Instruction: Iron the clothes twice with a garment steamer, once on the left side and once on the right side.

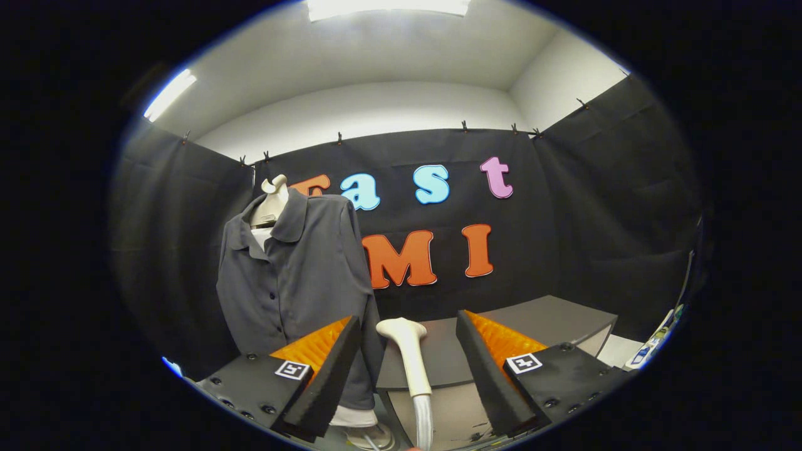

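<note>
Dark grey shirt [294, 282], cream steamer head [406, 351], grey table [539, 319].

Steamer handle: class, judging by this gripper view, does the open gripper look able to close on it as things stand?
Probably yes. The gripper is open, and the steamer handle stands upright between its fingers with gaps on both sides. The shirt hangs off to one side, not in the way.

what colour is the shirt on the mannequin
Dark grey, plain, with dark buttons; the shirt shows best in the gripper view, beyond the open tool.
</note>
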### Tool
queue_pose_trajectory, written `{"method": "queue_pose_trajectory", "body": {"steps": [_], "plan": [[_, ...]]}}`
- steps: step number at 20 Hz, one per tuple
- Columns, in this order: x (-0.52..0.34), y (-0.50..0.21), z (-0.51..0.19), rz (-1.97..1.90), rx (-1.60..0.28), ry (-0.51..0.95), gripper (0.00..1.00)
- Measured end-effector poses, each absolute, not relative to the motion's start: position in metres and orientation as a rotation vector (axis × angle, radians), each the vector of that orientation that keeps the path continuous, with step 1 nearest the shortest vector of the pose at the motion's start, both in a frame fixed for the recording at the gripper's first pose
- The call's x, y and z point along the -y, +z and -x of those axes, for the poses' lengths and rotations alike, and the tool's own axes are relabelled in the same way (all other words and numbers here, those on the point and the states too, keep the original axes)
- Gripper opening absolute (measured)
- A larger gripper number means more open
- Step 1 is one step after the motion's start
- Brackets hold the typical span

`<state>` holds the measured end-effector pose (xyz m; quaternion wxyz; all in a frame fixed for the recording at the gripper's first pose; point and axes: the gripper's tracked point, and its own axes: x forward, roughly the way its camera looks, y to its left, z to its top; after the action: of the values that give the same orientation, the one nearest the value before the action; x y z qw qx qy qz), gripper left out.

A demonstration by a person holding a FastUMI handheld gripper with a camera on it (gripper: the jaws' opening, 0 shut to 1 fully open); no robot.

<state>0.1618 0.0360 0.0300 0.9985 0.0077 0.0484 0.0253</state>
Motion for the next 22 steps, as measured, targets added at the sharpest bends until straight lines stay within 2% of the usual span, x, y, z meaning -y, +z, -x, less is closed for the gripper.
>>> {"method": "queue_pose_trajectory", "body": {"steps": [4, 7, 13, 16, 22], "plan": [[-0.018, 0.008, -0.222, 0.066, -0.224, 0.011, 0.98], [-0.029, -0.017, -0.26, 0.079, -0.322, 0.061, 0.98], [-0.039, -0.123, -0.324, 0.098, -0.597, 0.149, 0.97], [-0.043, -0.167, -0.334, 0.089, -0.702, 0.162, 0.98], [-0.046, -0.2, -0.349, 0.084, -0.791, 0.158, 0.95]]}}
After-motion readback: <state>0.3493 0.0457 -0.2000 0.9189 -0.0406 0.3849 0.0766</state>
